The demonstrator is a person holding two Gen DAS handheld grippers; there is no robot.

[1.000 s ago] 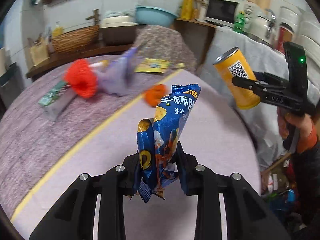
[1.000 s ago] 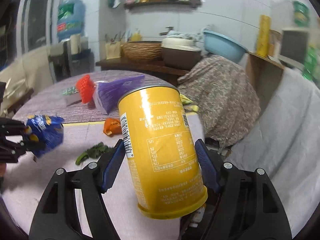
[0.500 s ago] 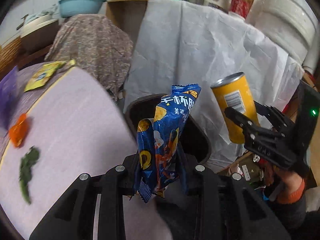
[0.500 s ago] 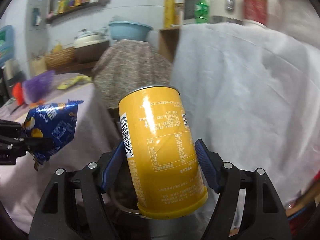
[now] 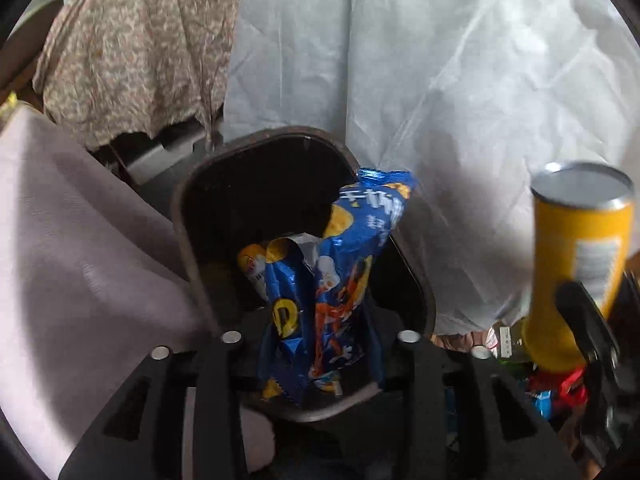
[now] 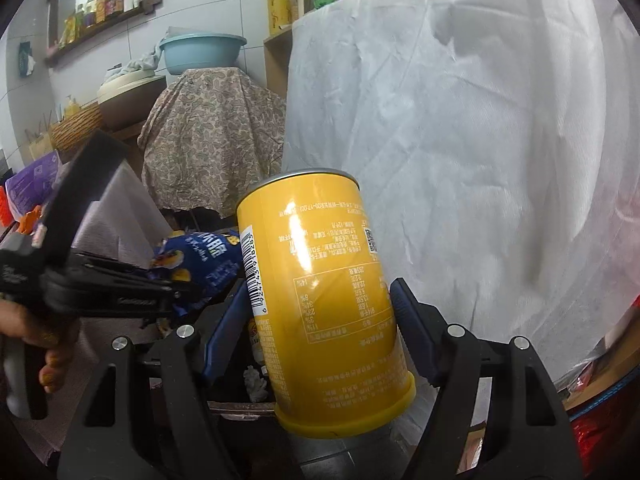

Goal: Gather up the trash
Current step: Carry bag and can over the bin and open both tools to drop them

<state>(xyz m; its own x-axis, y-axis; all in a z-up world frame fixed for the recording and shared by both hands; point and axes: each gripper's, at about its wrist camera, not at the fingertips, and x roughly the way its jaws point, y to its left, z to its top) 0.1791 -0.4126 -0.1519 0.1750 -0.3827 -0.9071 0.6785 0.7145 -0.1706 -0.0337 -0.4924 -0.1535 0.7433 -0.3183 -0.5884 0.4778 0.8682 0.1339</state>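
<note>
A dark bin [image 5: 180,216] stands on the floor beside the table. My left gripper [image 5: 316,320] hangs right over it, pointing steeply down, and its jaws are opening. The blue snack bag [image 5: 332,280] still stands between them and leans on the right pad, with a gap showing on its left side. A yellow can [image 6: 320,240] sits upright in my right gripper [image 6: 318,296], which is shut on it and held just right of the bin. From the right wrist view, the left gripper [image 6: 120,288] and the bag [image 6: 204,256] are at the left. Some trash lies inside the bin [image 5: 250,264].
A table under a mauve cloth [image 5: 80,260] borders the bin on the left. A white sheet [image 5: 440,100] drapes the furniture behind it, next to a patterned cloth cover [image 5: 132,52]. Loose wrappers [image 5: 560,388] lie on the floor at the right.
Both grippers have swung from above the table to the bin and dropped lower. The left jaws have spread apart, and the bag now sits loose between them. The right grip on the can is unchanged.
</note>
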